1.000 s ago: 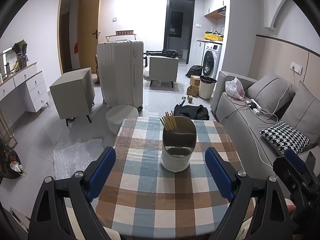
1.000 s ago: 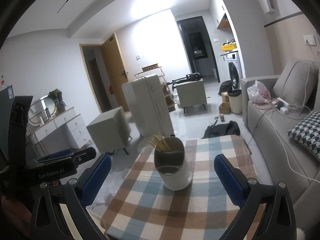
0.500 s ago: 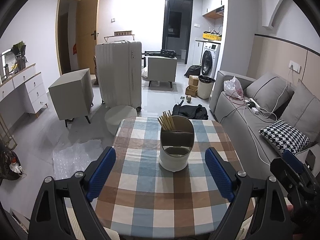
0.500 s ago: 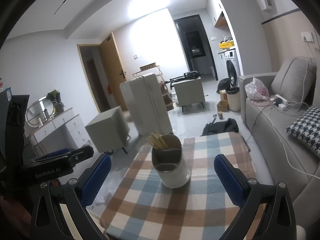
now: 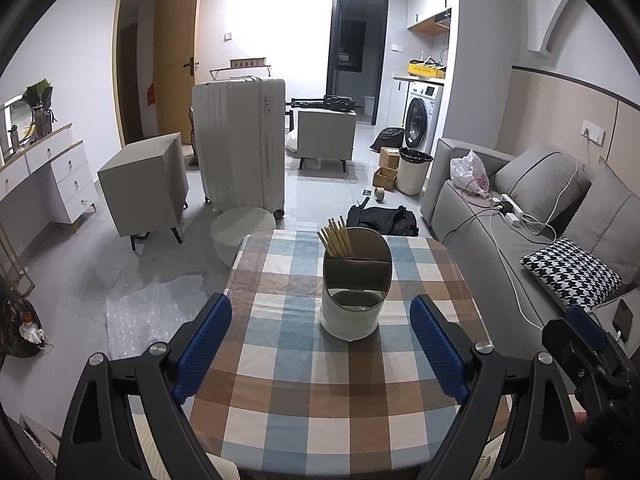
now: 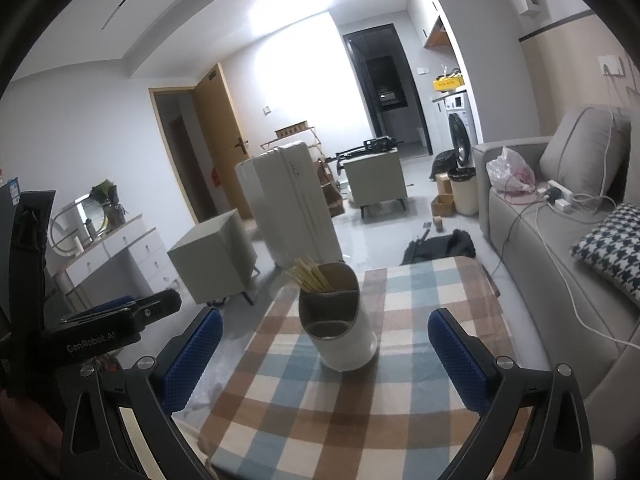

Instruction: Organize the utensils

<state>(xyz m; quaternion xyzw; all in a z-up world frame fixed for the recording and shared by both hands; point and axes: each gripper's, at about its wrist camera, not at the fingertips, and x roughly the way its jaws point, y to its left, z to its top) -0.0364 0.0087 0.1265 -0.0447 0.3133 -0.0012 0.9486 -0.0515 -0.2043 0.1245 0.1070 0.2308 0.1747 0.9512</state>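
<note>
White cylindrical holder (image 5: 350,300), wooden chopsticks (image 5: 335,237), checked cloth (image 5: 320,396); both grippers' jaws spread wide, empty.

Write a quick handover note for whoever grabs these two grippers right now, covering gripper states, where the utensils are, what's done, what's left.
Left hand-held gripper: open, empty, above the near table edge.
Right hand-held gripper: open, empty, beside it.
Utensil holder: upright on the checked tablecloth, between both sets of jaws but untouched.
Chopsticks: bundled in the holder's rear compartment.
Front compartment looks empty.
No loose utensils in view, so what remains is unclear.
</note>
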